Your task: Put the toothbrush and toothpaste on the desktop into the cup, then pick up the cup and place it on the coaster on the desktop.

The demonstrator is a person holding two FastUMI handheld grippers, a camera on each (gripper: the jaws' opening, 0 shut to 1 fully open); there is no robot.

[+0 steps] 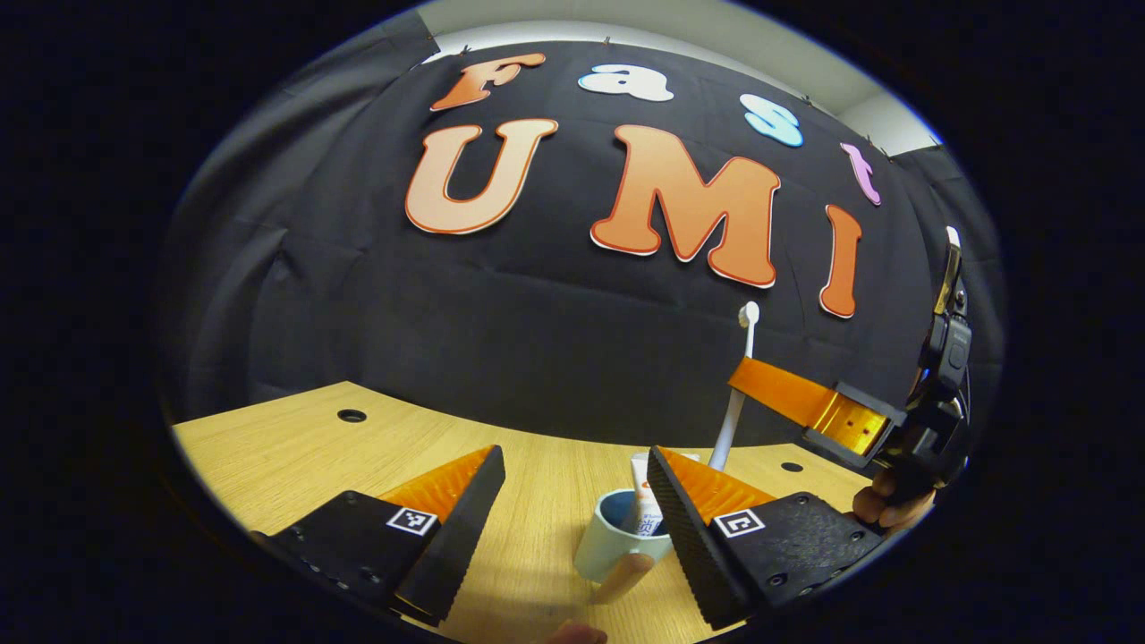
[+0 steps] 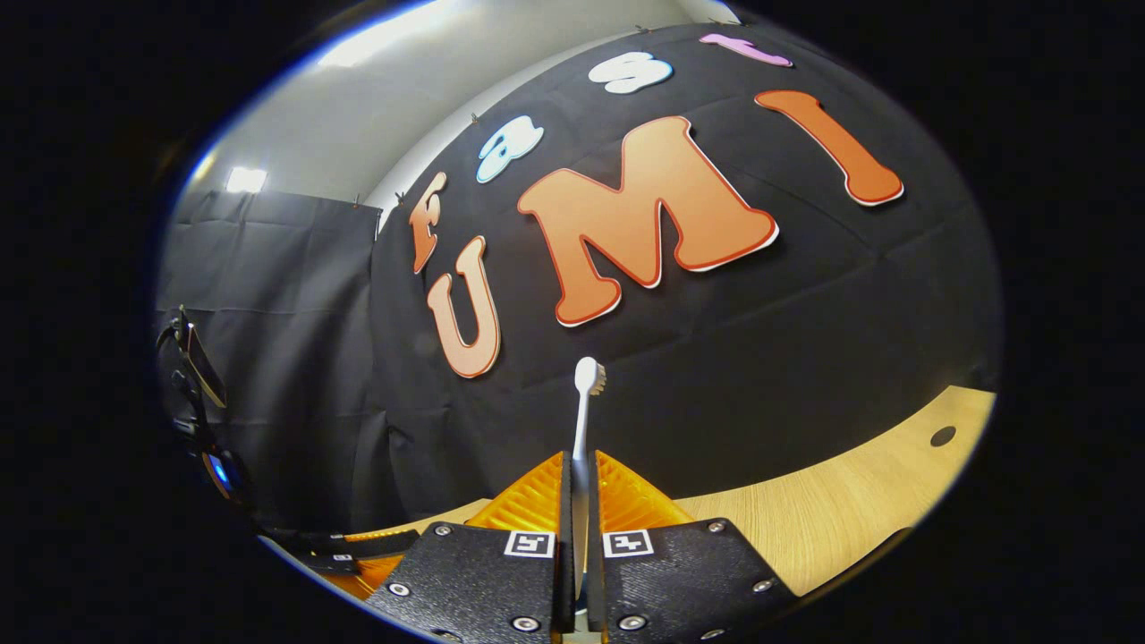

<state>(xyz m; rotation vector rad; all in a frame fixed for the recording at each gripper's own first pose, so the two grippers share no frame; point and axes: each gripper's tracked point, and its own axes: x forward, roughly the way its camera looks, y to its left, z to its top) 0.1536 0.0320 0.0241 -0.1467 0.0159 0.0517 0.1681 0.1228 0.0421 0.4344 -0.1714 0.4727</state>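
A pale blue-green cup [image 1: 606, 544] with a wooden handle stands on the desktop, seen between my left gripper's fingers. The white toothpaste tube [image 1: 643, 494] stands inside it. My left gripper [image 1: 572, 501] is open, its fingers on either side of the cup and short of it. The white toothbrush [image 1: 740, 385] stands upright above the cup's far side, bristle head up, its lower end hidden behind my left finger. My right gripper [image 2: 580, 478] is shut on the toothbrush [image 2: 586, 402]; in the left gripper view that same gripper [image 1: 787, 398] comes in from the right.
The wooden desktop [image 1: 295, 456] has round cable holes [image 1: 351, 416] at the back left and back right. A hand [image 1: 881, 510] holds the right gripper's body at the right edge. The left gripper's body [image 2: 201, 402] shows at the left of the right gripper view.
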